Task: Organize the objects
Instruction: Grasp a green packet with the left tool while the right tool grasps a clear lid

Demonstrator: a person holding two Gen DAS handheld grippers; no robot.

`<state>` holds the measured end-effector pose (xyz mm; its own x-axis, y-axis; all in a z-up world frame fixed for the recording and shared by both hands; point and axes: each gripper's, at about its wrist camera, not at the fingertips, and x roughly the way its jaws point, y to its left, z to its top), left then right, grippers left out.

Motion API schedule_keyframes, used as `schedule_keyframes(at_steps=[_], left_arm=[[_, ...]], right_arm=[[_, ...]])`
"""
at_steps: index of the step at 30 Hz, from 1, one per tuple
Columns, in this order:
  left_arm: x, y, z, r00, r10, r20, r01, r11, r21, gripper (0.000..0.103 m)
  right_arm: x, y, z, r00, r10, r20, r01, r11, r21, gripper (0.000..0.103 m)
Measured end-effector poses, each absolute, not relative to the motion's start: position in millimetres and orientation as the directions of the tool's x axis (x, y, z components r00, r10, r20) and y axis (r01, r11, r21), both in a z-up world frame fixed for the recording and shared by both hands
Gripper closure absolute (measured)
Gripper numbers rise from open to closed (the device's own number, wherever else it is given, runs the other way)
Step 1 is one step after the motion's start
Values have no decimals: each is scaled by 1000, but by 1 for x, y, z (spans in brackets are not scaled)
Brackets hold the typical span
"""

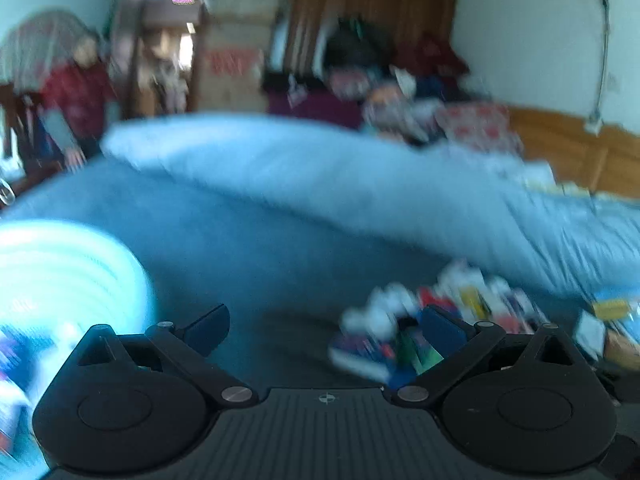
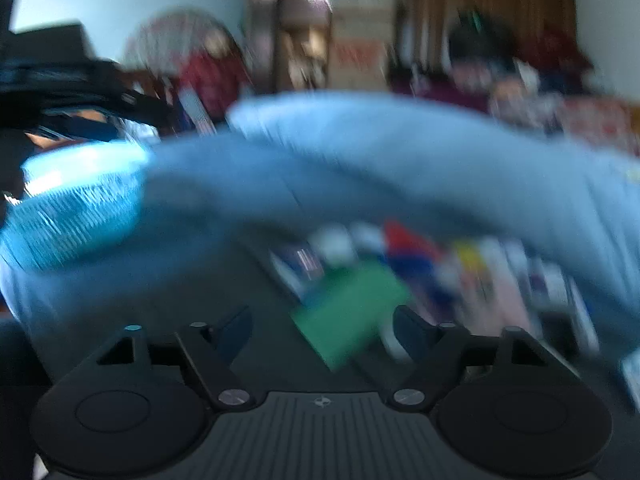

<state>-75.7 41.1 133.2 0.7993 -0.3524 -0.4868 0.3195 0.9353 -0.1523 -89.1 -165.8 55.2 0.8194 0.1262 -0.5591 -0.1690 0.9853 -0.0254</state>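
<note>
On the blue bed (image 1: 256, 256), both views blurred | left gripper (image 1: 326, 330) and right gripper (image 2: 322, 332) spread wide, empty | green box (image 2: 352, 312) looks light, stiff; I'd pinch its flat sides | basket (image 2: 76, 200) near bed's left edge

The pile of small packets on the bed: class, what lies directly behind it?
Behind the pile of small packets rises a folded light-blue quilt on the bed. The quilt hides whatever lies beyond its ridge; motion blur makes the packets unreadable.

Both views are blurred. The bed (image 1: 248, 248) is covered in plain blue, with a paler blue duvet (image 1: 340, 172) bunched on it. The basket (image 2: 76, 200) is bright turquoise with ribbed slats. A green packet (image 2: 352, 312) lies before red, yellow, white and navy packets (image 2: 460, 268). Each tool is black.
</note>
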Motion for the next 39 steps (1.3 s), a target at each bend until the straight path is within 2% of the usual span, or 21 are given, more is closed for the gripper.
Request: schedule_keyframes(at_steps=[5, 7, 9, 11, 16, 19, 20, 25, 28, 32, 35, 39], left_arm=[[-62, 29, 102, 738, -373, -562, 347, 925, -157, 0], [-53, 27, 97, 728, -372, -576, 351, 924, -153, 0], [-54, 23, 94, 717, -374, -588, 360, 921, -147, 0], [-53, 21, 91, 709, -376, -597, 366, 919, -144, 0], [-45, 8, 83, 676, -387, -627, 384, 911, -148, 0], [-44, -2, 80, 661, -408, -630, 411, 899, -151, 0], [-44, -6, 79, 657, -415, -630, 420, 895, -151, 0], [-43, -21, 75, 644, -428, -634, 446, 883, -144, 0], [-42, -30, 71, 624, -454, -636, 479, 865, -147, 0], [-38, -54, 49, 578, -502, -643, 538, 827, -162, 0], [-33, -73, 26, 562, -508, -653, 545, 821, -169, 1], [-26, -89, 10, 585, -493, -644, 525, 835, -163, 3]], right_arm=[[-41, -196, 29, 790, 162, -591, -95, 985, 143, 28], [-17, -212, 17, 784, 189, -592, -43, 967, 251, 34], [5, -214, 14, 781, 175, -599, 19, 953, 303, 45], [11, -220, 8, 789, 166, -591, 46, 944, 327, 47], [21, -225, -9, 800, 162, -577, 42, 945, 323, 45], [26, -226, -17, 790, 179, -587, 30, 944, 328, 53], [26, -226, -18, 787, 184, -589, 19, 947, 321, 60], [13, -222, -3, 782, 223, -583, -42, 951, 306, 60], [-6, -215, 12, 767, 199, -610, -85, 974, 210, 60], [-28, -209, 5, 736, 125, -665, -97, 992, 79, 59], [-33, -210, 2, 749, 101, -655, -97, 994, 42, 49], [-33, -212, 2, 772, 104, -627, -110, 994, 31, 49]])
